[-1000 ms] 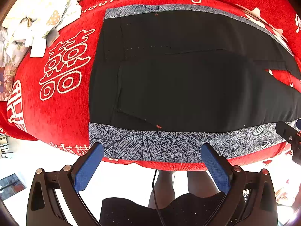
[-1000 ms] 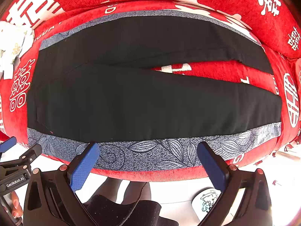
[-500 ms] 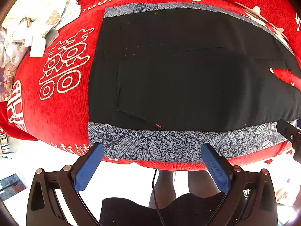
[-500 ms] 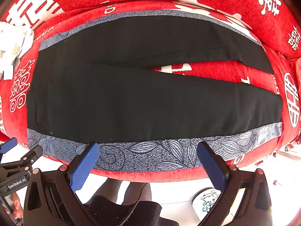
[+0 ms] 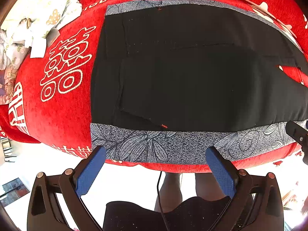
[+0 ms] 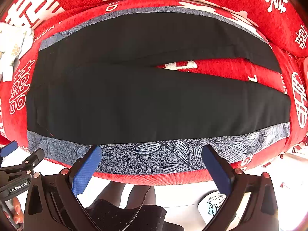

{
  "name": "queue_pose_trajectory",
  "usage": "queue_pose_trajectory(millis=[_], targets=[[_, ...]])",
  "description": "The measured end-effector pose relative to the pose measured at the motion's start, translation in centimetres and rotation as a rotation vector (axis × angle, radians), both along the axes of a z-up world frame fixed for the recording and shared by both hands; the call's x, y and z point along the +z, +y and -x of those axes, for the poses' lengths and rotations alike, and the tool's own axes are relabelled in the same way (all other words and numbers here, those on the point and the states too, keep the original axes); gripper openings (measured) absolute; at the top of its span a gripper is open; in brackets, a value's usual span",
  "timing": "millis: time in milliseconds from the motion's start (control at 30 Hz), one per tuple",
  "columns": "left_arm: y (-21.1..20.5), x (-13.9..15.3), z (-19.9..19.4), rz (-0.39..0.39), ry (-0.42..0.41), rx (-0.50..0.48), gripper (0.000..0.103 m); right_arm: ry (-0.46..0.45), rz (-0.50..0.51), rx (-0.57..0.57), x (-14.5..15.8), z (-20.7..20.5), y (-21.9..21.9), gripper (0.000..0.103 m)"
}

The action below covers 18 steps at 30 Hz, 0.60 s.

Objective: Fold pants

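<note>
Item: black pants, laid flat, unfolded, along the front edge of a red sofa seat; waistband toward its left edge, 2 legs parted toward the right.
Left tongs: spread wide, empty, hovering off the front edge.
Right tongs: likewise.
Step, as judged: pre-grasp; next, pinch the patterned near seam.
Writing: "GenRobot.AI" on the left tongs' body.

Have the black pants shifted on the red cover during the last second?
No. The black pants keep the same position against the white character print on the red cover.
</note>
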<state>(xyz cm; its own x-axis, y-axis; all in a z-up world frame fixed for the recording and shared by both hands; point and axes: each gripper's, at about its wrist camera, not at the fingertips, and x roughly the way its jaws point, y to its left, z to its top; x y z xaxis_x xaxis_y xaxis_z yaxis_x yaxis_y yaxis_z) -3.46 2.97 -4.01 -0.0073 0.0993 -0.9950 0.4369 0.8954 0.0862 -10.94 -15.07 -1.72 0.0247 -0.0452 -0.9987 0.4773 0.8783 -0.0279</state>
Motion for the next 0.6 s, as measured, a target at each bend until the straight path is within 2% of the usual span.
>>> queue_pose_trajectory(millis=[600], targets=[[0.3,-1.4,0.2,-0.015,0.014,0.000,0.103,-0.020,-0.050,-0.028,-1.2,0.6,-0.2,0.103]])
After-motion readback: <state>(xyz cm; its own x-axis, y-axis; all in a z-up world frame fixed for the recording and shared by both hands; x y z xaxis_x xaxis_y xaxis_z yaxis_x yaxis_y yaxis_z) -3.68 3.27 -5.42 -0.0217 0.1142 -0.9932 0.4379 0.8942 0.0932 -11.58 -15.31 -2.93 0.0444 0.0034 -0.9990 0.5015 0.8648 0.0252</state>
